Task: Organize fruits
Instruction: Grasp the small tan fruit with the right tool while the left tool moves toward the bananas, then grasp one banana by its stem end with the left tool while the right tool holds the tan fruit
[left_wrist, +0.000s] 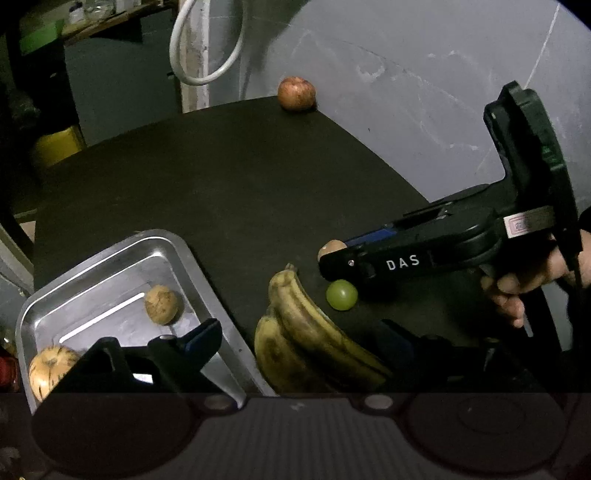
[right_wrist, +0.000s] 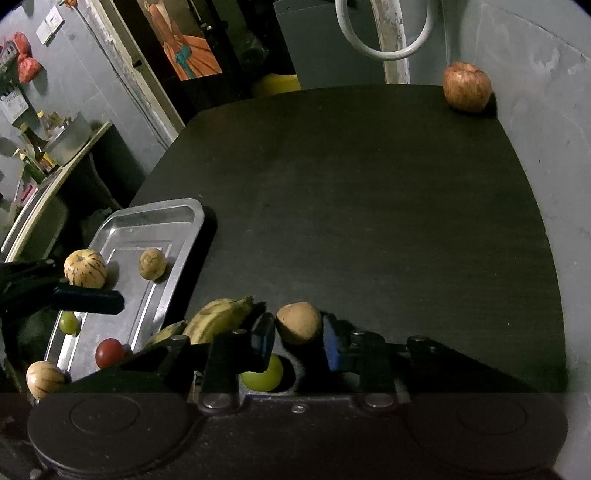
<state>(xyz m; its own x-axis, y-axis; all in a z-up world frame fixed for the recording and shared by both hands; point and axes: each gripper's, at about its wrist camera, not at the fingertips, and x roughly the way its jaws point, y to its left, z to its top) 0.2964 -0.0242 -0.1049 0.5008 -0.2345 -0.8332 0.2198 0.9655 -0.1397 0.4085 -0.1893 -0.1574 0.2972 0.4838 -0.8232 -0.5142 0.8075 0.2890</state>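
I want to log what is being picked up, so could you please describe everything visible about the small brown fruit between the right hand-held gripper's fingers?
The brown fruit is small, roundish and slightly egg-shaped, with dull tan, matte skin. It sits between the blue pads of the right hand-held gripper, which has closed on it, low over the dark table. The bananas lie just to its left, and a green grape lies below it, nearer the camera.

A: What sort of room is this?

B: Dim. A grey, scuffed wall (right_wrist: 546, 155) runs along the dark table (right_wrist: 351, 206), and a white looped cable (right_wrist: 384, 51) hangs by a pale doorframe.

A: And on the far side?

B: A painting in orange tones (right_wrist: 184, 44) leans in a dark doorway, a shelf (right_wrist: 55, 173) carries bottles, and something yellow (left_wrist: 59, 146) sits low beyond the table.
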